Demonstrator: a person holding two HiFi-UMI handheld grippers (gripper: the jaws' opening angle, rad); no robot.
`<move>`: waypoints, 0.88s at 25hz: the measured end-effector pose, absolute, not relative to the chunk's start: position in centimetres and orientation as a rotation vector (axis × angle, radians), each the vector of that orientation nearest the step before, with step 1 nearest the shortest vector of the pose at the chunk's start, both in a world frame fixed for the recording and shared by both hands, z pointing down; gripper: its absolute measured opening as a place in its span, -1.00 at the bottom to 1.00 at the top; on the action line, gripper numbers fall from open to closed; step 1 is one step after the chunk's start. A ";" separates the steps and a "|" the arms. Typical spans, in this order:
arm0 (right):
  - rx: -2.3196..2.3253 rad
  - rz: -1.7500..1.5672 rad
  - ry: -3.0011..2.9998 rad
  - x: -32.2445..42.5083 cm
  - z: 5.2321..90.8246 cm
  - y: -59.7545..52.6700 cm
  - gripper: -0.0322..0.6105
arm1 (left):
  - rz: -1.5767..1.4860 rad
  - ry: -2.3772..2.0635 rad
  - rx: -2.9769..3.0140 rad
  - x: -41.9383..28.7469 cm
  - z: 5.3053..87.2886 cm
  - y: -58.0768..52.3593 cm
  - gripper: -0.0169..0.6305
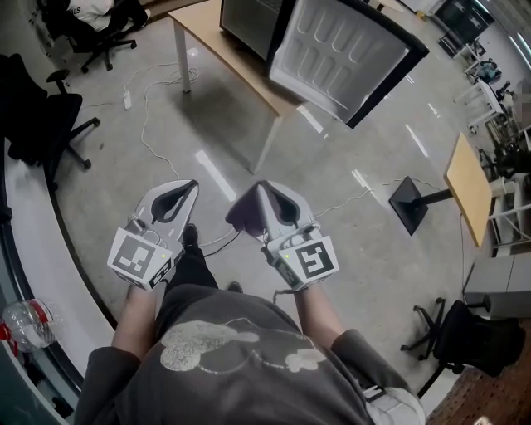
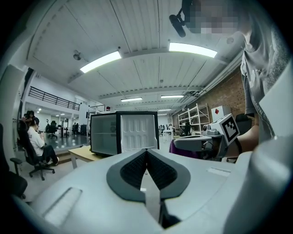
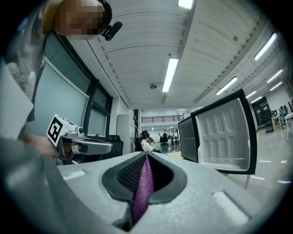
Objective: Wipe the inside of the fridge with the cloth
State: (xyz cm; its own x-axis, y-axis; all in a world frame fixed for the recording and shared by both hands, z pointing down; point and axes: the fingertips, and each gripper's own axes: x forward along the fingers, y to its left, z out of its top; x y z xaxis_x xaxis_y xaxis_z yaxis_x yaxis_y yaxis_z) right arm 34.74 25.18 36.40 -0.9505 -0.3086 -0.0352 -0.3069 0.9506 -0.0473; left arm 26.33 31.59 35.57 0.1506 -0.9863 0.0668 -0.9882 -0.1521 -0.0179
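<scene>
The small black fridge (image 1: 249, 21) stands on a wooden table (image 1: 217, 43) ahead of me, its white-lined door (image 1: 340, 50) swung wide open. In the left gripper view the fridge (image 2: 103, 133) shows a bare white inside. My right gripper (image 1: 259, 184) is held low in front of my body, shut on a purple cloth (image 1: 242, 214); the cloth (image 3: 143, 189) is pinched between the jaws. My left gripper (image 1: 192, 184) hangs beside it, shut with nothing in it. Both are well short of the fridge.
Cables (image 1: 149, 108) trail over the grey floor under the table. Black office chairs (image 1: 50, 124) stand at the left, a black stand base (image 1: 413, 203) and a second wooden table (image 1: 469, 187) at the right. A plastic bottle (image 1: 25, 322) lies at lower left.
</scene>
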 end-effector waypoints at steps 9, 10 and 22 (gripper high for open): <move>-0.551 -0.057 3.058 24.6 35.9 19.8 -0.91 | 0.058 -1.975 2.395 16.2 35.5 25.3 -0.89; -0.572 -0.060 3.054 23.6 35.8 19.0 -0.91 | 0.056 -1.967 2.404 15.1 35.4 24.6 -0.89; -0.759 -0.024 3.026 10.8 35.1 11.7 -0.91 | 0.045 -1.901 2.517 2.8 33.1 17.5 -0.89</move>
State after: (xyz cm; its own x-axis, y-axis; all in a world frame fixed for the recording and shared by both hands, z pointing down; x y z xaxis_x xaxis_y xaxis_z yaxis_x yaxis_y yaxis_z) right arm 10.81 11.70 35.07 -0.8815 -0.4719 -0.0171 -0.4715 0.8816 -0.0203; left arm 2.80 17.54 33.09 0.2733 -0.9618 0.0153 -0.9614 -0.2736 -0.0274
